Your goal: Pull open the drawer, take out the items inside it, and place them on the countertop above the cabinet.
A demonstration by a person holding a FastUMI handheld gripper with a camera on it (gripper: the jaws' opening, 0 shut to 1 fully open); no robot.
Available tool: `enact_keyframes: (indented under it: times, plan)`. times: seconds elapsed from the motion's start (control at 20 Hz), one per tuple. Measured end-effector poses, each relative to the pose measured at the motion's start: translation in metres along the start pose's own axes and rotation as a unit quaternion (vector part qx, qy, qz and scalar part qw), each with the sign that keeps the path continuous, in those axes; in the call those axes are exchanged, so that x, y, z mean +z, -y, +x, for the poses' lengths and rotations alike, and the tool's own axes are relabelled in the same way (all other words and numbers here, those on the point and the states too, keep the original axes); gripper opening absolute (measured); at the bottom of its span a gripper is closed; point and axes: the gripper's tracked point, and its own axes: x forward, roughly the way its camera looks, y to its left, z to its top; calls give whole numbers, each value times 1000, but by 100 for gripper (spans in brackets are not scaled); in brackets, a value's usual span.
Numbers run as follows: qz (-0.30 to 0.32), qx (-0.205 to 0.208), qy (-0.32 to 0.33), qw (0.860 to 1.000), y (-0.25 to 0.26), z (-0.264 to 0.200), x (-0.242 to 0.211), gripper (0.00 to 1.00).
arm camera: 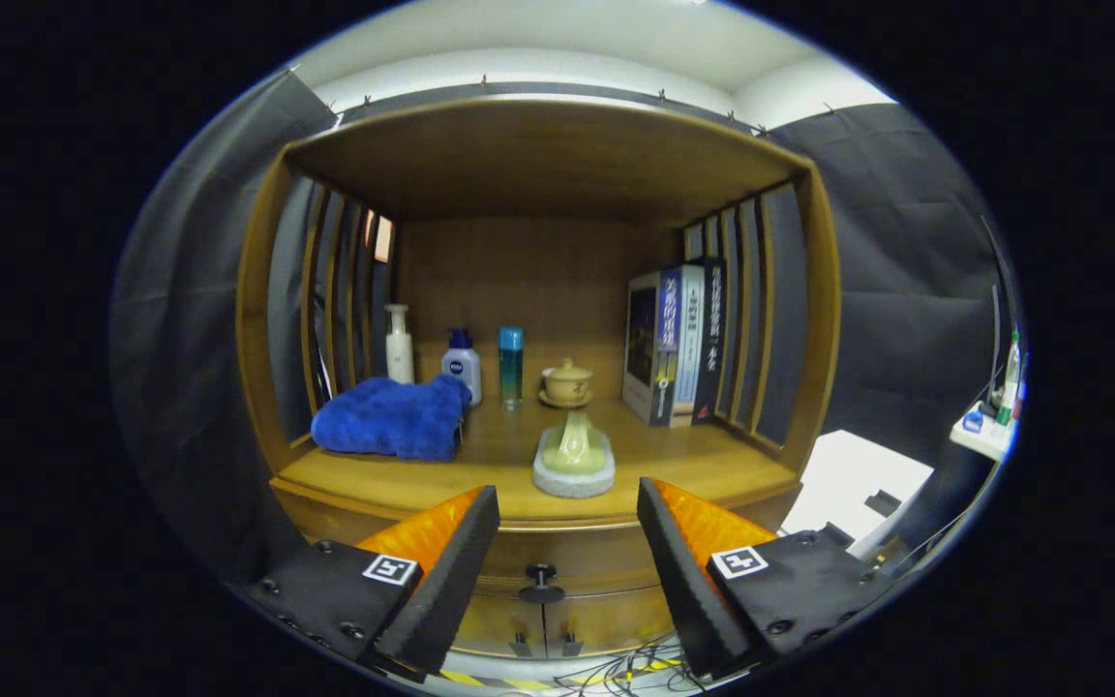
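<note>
A wooden cabinet stands ahead, its countertop (693,465) forming the floor of an open shelf. Below the countertop's front edge runs the drawer front (572,552), shut, with a dark round knob (541,573) at its middle. My gripper (567,528) is open, and the knob sits between the two fingers, a little beyond them. Neither finger touches the knob or the drawer. The drawer's inside is hidden.
On the countertop lie a blue towel (391,416), a white bottle (400,344), a pump bottle (462,365), a teal bottle (511,365), a lidded cup on a saucer (567,383), a pale green piece on a grey stone disc (574,455) and upright books (676,344). Two lower doors (543,620) and floor cables (616,668) sit below.
</note>
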Motion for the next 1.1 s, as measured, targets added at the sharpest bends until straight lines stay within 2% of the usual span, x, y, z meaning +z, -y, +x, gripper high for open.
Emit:
enact_keyframes:
  times: [0.3, 0.45, 0.75, 1.1]
  plan:
    - [46, 10, 24, 999, 27, -37, 31, 95]
    - [37, 2, 15, 999, 46, -43, 34, 95]
    - [64, 18, 33, 997, 56, -65, 65, 97]
    - [63, 29, 63, 996, 61, -88, 95, 97]
